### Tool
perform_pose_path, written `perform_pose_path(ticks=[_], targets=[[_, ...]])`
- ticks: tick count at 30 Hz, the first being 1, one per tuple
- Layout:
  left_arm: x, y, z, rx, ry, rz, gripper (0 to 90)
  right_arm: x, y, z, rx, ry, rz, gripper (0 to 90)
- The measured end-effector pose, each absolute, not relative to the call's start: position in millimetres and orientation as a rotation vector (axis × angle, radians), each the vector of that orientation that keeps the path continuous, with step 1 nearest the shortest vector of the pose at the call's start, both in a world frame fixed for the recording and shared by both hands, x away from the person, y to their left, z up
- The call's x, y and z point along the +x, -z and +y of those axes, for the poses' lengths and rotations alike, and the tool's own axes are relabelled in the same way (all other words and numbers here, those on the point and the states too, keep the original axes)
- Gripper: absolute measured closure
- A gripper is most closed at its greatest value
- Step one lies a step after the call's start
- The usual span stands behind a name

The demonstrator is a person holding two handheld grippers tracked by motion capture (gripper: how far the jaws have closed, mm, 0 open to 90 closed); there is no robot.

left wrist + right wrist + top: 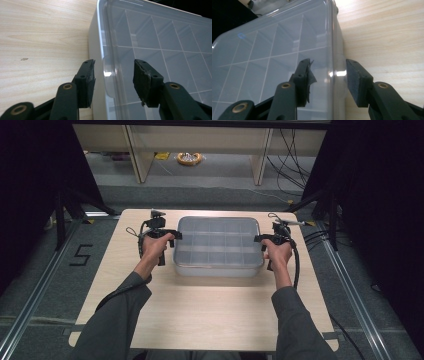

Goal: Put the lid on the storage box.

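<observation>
1. Clear plastic organiser box (218, 245) sits centre of the high view, slightly above mid-frame, on the table (200, 310). Lid on. Internal dividers form a grid of compartments; all look empty, though the lid is hazy enough that something small could be missed.
2. Box long axis runs left-right across the high view; short ends face the two grippers.
3. Left gripper (113, 75): jaws apart, straddling the box's left edge, one pad outside the wall, one over the lid. A small clear latch tab (108, 75) on the box (155, 45) sits between them. Pads not pressing on it.
4. Right gripper (328, 77): same setup on the opposite end, jaws apart either side of the rim of the box (262, 55), gap visible on both sides.
5. In the high view, left gripper (170, 236) is at mid-left and right gripper (260, 240) at mid-right, each held in a hand, grey sleeves coming in from the bottom.
6. Table is light wood-grain, rounded corners. Grey floor around it, a "5" marked at left, metal rails at the sides, black curtains both sides, loose cables upper right, a yellow item (189, 158) on the floor at top centre.
</observation>
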State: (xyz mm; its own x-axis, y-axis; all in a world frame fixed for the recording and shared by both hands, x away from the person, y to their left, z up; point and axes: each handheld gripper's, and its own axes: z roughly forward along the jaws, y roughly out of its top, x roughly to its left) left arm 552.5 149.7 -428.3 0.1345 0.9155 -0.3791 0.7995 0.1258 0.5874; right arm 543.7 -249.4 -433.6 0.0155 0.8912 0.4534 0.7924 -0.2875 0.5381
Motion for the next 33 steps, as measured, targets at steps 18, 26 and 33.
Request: perform_pose_path(ticks=[18,26,33], targets=[[555.0,436.9,151.5,1.643,-0.088,1.674,57.3,537.0,426.9,-248.4,1.991,-1.033,1.909,61.5],[555.3,432.9,152.3,1.642,-0.145,1.668,63.5,535.4,426.2,-244.9,2.111,-1.081,1.842,61.6],[556.4,435.8,152.4,1.623,-0.143,1.693,60.3,535.1,424.2,-243.5,2.131,-1.090,1.827,60.0]])
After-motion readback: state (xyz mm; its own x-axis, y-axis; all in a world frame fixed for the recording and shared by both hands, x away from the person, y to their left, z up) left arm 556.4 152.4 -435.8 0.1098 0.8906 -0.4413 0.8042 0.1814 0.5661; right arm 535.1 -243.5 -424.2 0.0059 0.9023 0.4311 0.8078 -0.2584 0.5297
